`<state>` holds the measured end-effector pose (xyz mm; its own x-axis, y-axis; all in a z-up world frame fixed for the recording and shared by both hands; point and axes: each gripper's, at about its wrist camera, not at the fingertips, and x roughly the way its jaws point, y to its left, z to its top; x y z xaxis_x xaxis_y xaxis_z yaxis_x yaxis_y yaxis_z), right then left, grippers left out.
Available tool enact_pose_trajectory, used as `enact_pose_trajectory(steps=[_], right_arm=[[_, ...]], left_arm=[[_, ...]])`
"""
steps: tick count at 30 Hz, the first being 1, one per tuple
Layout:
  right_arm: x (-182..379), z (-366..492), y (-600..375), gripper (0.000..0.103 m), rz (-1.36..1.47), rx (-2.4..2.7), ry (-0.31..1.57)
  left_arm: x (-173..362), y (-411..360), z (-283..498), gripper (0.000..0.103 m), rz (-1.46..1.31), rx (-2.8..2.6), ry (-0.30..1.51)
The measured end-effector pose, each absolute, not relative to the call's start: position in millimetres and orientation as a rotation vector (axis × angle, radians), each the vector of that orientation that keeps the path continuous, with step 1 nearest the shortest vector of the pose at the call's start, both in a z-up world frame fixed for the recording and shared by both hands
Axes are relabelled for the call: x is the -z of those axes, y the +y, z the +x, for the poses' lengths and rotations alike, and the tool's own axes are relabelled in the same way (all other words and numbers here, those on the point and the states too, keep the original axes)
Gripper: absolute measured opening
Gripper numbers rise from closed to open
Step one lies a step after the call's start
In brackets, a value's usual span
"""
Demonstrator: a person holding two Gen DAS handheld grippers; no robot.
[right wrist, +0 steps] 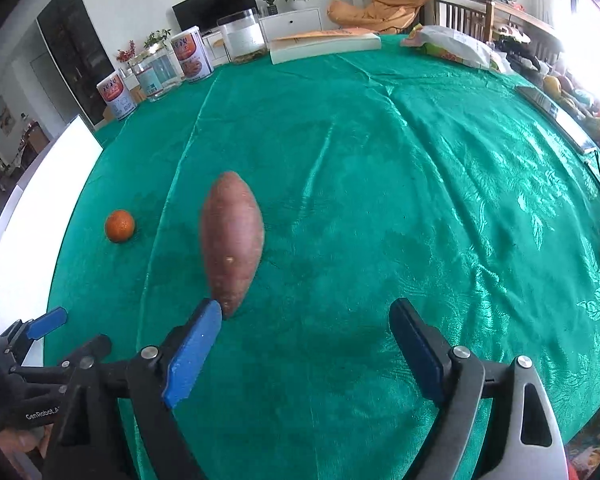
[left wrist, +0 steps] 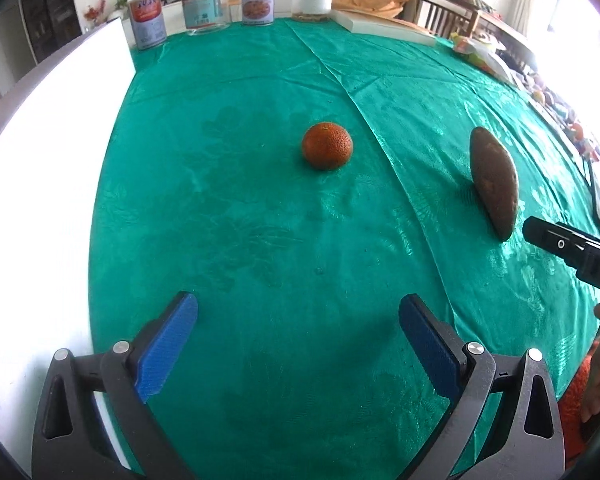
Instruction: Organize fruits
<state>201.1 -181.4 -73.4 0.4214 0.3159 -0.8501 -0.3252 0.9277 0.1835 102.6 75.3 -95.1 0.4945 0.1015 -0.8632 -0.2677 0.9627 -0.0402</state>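
A small orange point(left wrist: 327, 146), round with pitted, deep orange-red skin, sat on the green tablecloth point(left wrist: 260, 220) just above the centre of the left wrist view. At about three o'clock from it, well apart, lay a sweet potato point(left wrist: 493, 182), reddish-brown and spindle-shaped with tapered ends, flat on the cloth, its long axis running roughly twelve to six.

Left wrist view: set low over the green tablecloth point(left wrist: 260, 200), facing the far jars point(left wrist: 204, 4), between 2 spread fingers. Right wrist view: same low height, further right, same heading, angled slightly left. Shared by both: orange point(left wrist: 327, 146) point(right wrist: 119, 226), sweet potato point(left wrist: 494, 182) point(right wrist: 232, 240), white board point(left wrist: 52, 128) point(right wrist: 40, 200), each other's gripper at the edge.
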Motion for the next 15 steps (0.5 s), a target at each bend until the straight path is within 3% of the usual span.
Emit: enact_pose_trajectory(steps=[15], right_arm=[[71, 213, -200, 0.086, 0.257, -0.538, 1.108]], left_arm=[[65, 113, 131, 0.099, -0.375, -0.144, 1.062]])
